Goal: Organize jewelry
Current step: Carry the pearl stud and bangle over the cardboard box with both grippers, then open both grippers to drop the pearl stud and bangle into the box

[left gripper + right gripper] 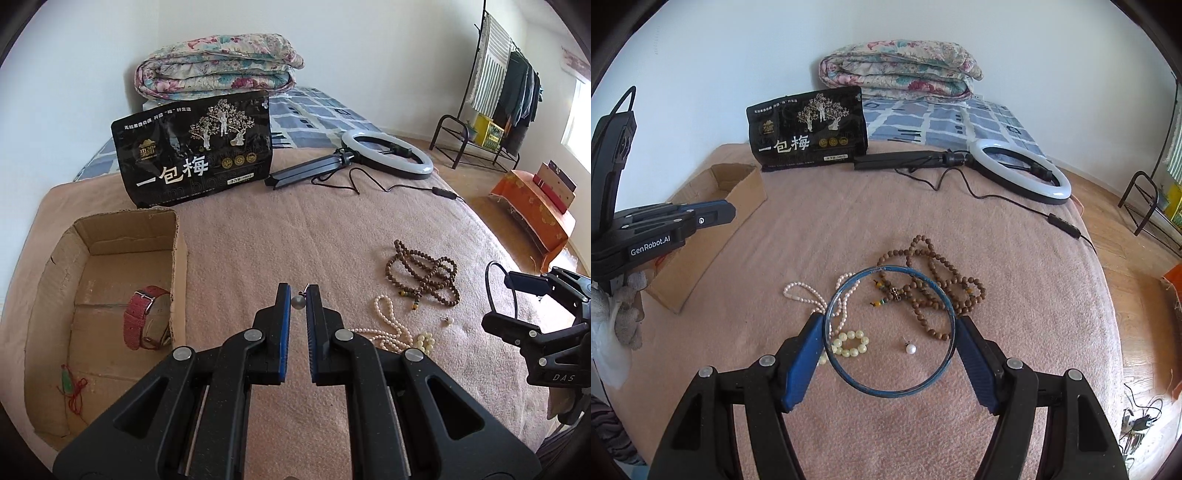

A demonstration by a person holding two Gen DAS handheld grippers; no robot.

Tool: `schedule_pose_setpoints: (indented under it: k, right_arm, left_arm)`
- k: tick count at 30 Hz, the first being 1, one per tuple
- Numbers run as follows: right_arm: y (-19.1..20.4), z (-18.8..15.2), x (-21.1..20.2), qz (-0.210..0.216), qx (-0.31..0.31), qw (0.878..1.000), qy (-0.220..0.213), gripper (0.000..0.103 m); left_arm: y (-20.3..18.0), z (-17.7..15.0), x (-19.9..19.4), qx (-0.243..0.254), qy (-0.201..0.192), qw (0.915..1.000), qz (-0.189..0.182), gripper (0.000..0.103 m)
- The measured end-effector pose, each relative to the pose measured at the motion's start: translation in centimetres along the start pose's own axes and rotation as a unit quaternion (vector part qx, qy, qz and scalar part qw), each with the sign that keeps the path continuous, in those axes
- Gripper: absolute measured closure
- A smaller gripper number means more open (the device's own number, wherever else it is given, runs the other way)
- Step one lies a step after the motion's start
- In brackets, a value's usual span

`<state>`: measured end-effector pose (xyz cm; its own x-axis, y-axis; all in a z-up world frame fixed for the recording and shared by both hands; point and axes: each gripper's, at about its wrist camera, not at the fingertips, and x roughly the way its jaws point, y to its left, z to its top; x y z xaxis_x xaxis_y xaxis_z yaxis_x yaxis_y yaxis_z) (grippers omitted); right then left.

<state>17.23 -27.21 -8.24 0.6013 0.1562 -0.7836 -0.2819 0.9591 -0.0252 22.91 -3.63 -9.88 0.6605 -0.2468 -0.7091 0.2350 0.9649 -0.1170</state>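
My left gripper is shut on a grey pearl earring, held above the pink blanket to the right of the cardboard box. In the box lie a red-strapped watch and a green pendant on red cord. My right gripper is shut across a blue bangle, lifted over the jewelry pile. On the blanket below rest a brown bead necklace, a pearl necklace, a pale yellow bead bracelet and a second pearl earring.
A black snack bag stands behind the box. A ring light with its cable lies at the back right. A folded floral quilt sits by the wall. The bed's edge drops to the floor on the right, near a clothes rack.
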Motion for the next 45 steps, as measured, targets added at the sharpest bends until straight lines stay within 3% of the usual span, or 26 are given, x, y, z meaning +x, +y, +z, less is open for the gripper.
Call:
schedule_pose_setpoints:
  k: [11, 25, 45]
  right_arm:
    - [5.8, 3.2, -1.9, 0.028, -0.017, 0.999, -0.033, 0.030]
    - [14.2, 5.0, -0.2, 0.066, -0.051, 0.996, -0.026, 0.030]
    - [22.0, 6.0, 5.0, 0.107, -0.085, 0.991, 0.003, 0.030]
  left_arm:
    - [5.0, -0.5, -4.7, -0.040, -0.025, 0.9985, 0.029, 0.097]
    - [12.2, -3.0, -8.8, -0.069, -0.028, 0.9940, 0.080, 0.097]
    - [17.3, -5.1, -8.8, -0.092, -0.016, 0.9907, 0.098, 0.097]
